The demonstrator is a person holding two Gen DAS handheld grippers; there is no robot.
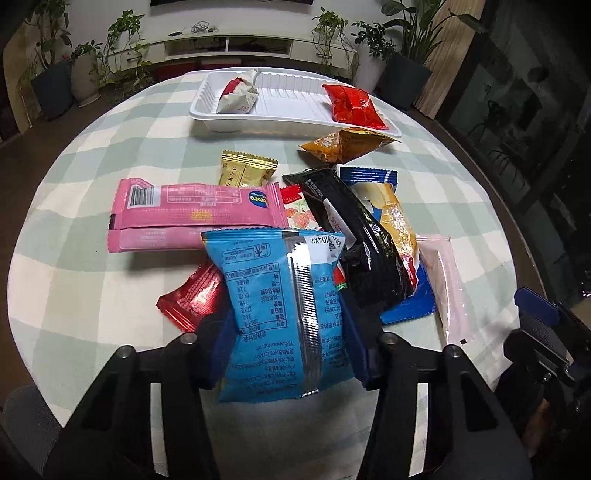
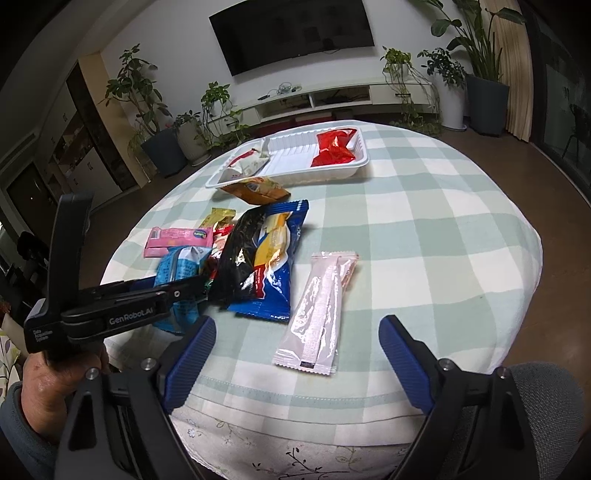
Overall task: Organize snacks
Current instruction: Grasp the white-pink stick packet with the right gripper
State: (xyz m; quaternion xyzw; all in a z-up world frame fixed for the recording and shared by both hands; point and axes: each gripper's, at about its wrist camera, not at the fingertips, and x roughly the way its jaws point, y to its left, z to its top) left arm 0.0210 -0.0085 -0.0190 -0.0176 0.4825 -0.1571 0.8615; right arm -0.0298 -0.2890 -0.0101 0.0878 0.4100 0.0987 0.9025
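My left gripper (image 1: 291,332) is shut on a light blue snack packet (image 1: 284,310), held just above the pile; it also shows in the right wrist view (image 2: 181,273). Loose snacks lie on the checked table: a pink bar (image 1: 195,206), a gold packet (image 1: 245,171), a black packet (image 1: 354,236), a dark blue packet (image 2: 273,266), a small red packet (image 1: 192,301), an orange packet (image 1: 343,144). A white tray (image 1: 280,120) at the far side holds a white-red packet (image 1: 238,92) and a red packet (image 1: 351,103). My right gripper (image 2: 295,354) is open and empty, near a pale pink packet (image 2: 319,310).
The round table (image 2: 443,236) has a green-white checked cloth; its near edge drops off below my right gripper. Potted plants (image 2: 147,110), a low white TV shelf (image 2: 332,99) and a wall TV (image 2: 291,33) stand behind. A grey chair back (image 2: 543,398) is at the lower right.
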